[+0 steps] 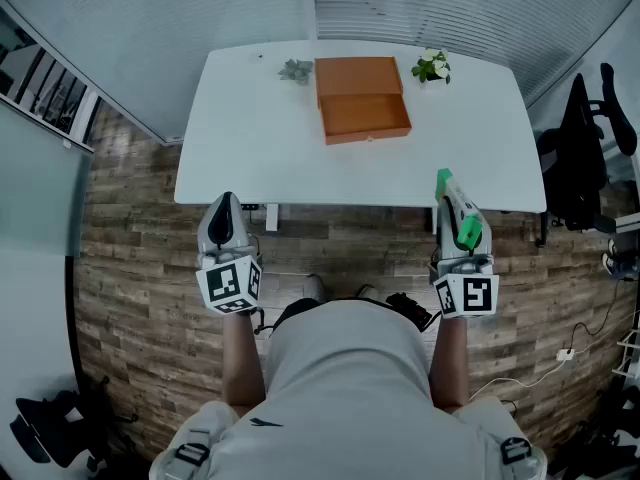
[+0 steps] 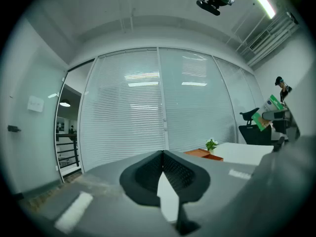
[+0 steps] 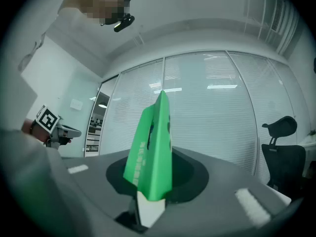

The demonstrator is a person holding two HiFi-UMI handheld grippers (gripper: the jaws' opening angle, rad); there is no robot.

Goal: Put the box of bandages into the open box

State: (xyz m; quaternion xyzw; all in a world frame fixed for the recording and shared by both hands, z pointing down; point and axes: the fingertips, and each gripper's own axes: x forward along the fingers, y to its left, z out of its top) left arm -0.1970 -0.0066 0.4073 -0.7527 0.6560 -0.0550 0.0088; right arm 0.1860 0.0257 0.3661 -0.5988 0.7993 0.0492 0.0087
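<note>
Table [image 1: 250, 138] ahead, bandage box [image 3: 148, 149] between right jaws

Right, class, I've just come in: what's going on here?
A person stands short of the white table with a tool in each hand. The right tool grips the green box of bandages; the left tool is shut and empty. The open orange box sits on the table's far side, bandages not yet in it.
</note>
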